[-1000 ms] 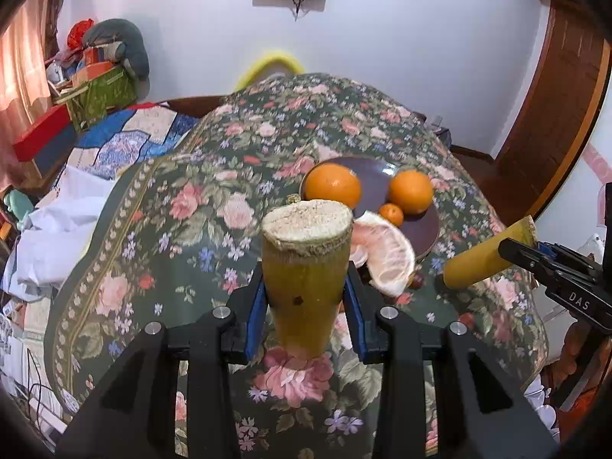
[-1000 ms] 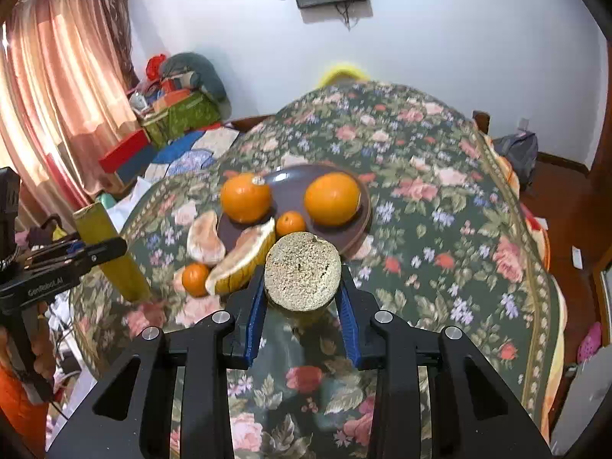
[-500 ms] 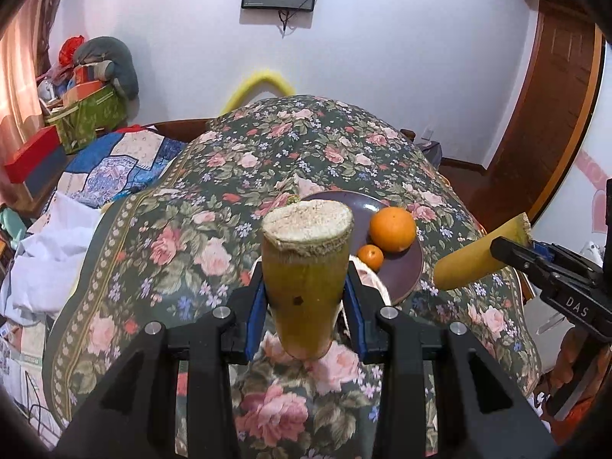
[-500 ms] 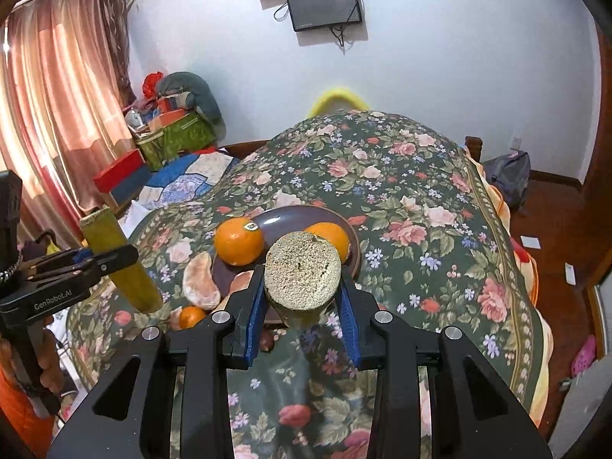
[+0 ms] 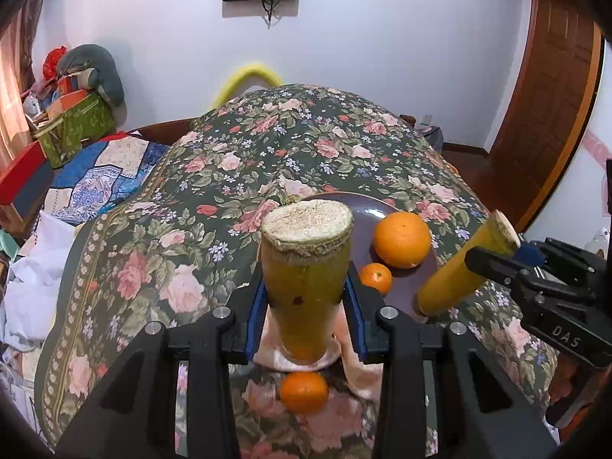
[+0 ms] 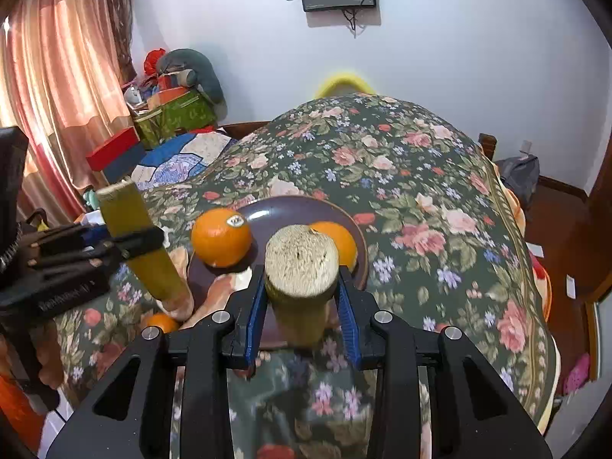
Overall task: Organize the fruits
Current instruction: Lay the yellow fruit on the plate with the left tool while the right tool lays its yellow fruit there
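Two grippers, each clamped on a yellow-green cane piece w/ a pale cut end. Left gripper [image 5: 306, 302] pinches its cane piece [image 5: 306, 267] upright; right gripper [image 6: 302, 302] grips the other cane piece [image 6: 300, 283]. Just beyond, dark plate [image 6: 275, 210] on the floral cloth [image 6: 401, 191] carries two big oranges [image 6: 221, 238] & a small one [image 5: 376, 277]. Near left, another small orange [image 5: 304, 392] lies on the cloth beside pomelo segments [image 5: 355, 367].

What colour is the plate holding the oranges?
Dark purple-brown. The plate shows best in the right wrist view, beyond the right gripper.
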`<action>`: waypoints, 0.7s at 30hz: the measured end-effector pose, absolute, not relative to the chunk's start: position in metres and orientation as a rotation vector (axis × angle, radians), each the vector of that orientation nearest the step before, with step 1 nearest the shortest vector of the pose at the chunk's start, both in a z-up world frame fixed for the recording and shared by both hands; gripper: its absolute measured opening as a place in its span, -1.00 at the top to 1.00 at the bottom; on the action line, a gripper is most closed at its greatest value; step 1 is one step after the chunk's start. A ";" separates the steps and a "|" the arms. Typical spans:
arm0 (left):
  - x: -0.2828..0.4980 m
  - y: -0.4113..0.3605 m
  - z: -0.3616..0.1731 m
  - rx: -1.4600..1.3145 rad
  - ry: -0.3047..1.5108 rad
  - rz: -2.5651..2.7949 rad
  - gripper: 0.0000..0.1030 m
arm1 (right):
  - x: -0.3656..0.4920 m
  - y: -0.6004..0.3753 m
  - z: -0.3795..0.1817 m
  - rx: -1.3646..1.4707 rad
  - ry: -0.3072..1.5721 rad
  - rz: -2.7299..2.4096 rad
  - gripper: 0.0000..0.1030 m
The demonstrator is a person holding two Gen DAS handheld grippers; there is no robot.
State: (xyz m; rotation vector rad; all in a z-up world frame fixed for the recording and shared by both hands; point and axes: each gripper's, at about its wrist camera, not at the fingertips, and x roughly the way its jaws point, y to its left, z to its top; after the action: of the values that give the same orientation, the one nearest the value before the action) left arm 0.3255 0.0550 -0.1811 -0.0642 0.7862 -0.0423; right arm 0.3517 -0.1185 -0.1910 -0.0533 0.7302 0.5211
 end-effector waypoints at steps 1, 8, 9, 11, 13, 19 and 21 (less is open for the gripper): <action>0.330 0.056 -0.184 -0.072 0.791 -0.046 0.29 | 0.355 -0.116 -0.191 -0.056 0.727 0.524 0.39; 0.351 0.056 -0.191 -0.087 0.791 -0.053 0.29 | 0.376 -0.097 -0.197 -0.073 0.720 0.544 0.39; 0.353 0.055 -0.192 -0.087 0.791 -0.058 0.29 | 0.378 -0.095 -0.198 -0.071 0.724 0.550 0.39; 0.359 0.053 -0.193 -0.082 0.791 -0.067 0.29 | 0.386 -0.092 -0.201 -0.058 0.737 0.564 0.39; 0.366 0.051 -0.195 -0.077 0.797 -0.074 0.29 | 0.391 -0.090 -0.203 -0.053 0.746 0.570 0.40; 0.380 0.044 -0.203 -0.077 0.820 -0.099 0.29 | 0.396 -0.085 -0.206 -0.057 0.747 0.604 0.39; 0.383 0.042 -0.204 -0.078 0.822 -0.101 0.29 | 0.395 -0.084 -0.206 -0.061 0.745 0.606 0.39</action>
State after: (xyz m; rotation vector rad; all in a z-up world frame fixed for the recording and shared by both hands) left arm 0.3826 0.0425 -0.2042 -0.0780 0.8224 -0.1009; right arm 0.3954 -0.0841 -0.2065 -0.0606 0.7453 0.6057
